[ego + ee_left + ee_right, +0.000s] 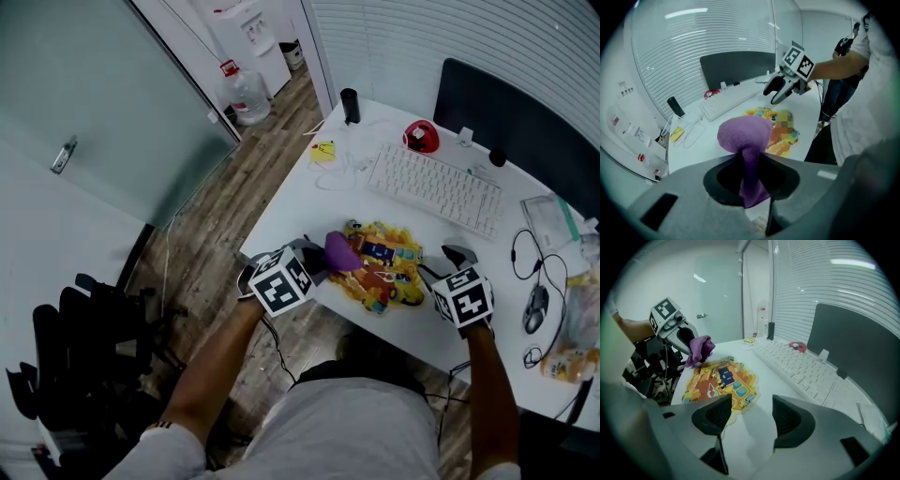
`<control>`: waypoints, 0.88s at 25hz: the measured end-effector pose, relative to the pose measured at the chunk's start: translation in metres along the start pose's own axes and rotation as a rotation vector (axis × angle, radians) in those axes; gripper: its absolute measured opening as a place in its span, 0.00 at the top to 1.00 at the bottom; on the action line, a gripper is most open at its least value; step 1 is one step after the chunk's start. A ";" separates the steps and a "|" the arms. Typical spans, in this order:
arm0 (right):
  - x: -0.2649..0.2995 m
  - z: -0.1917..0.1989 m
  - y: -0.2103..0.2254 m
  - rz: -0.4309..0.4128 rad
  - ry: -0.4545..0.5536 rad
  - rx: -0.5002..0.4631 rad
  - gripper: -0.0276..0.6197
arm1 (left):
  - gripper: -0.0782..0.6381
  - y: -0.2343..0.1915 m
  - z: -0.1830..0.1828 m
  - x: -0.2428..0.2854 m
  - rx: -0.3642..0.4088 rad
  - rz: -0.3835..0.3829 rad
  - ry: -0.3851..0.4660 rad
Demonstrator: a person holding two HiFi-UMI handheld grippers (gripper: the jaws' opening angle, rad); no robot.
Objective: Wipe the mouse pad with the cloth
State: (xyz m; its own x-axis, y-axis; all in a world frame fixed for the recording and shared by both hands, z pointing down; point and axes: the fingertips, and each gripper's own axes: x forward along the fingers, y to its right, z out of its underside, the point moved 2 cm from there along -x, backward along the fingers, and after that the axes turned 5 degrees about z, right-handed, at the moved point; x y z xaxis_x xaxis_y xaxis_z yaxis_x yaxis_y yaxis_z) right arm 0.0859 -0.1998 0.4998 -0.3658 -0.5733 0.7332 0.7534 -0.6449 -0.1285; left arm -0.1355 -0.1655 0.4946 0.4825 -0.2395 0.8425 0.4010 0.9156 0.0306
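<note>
purple cloth point(339, 251) clamped in left gripper point(317, 265), at mouse pad point(389, 272) edge.

Grey left claw point(750, 161), grey right claw point(751, 413), black-and-white marker cubes point(281, 281), grey shirt point(361, 427)

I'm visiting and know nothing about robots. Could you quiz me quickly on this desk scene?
1. True or false: the right gripper holds the purple cloth.
2. The colourful mouse pad lies: A) on a chair, B) on the desk near the keyboard, C) on the floor?
3. Are the right gripper's jaws apart or together?
Key: 1 false, the left gripper grips it; 2 B; 3 apart.
</note>
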 end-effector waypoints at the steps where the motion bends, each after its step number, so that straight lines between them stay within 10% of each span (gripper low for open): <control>1: -0.004 -0.002 -0.001 0.000 0.014 0.001 0.57 | 0.77 0.002 -0.004 -0.002 -0.005 -0.002 0.021; 10: -0.052 -0.033 -0.006 0.027 0.196 0.037 0.57 | 0.77 0.013 -0.054 -0.027 -0.059 -0.080 0.286; 22: -0.153 -0.104 -0.014 0.074 0.600 0.092 0.70 | 0.77 0.037 -0.153 -0.121 -0.086 -0.179 0.910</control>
State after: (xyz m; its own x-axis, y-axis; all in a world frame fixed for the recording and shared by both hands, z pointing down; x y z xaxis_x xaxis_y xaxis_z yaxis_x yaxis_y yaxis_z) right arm 0.0747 -0.1556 0.3202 -0.5344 -0.8169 0.2168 0.8230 -0.5614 -0.0866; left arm -0.0598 -0.1522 0.3111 0.8182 -0.5691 0.0816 0.5671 0.8222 0.0482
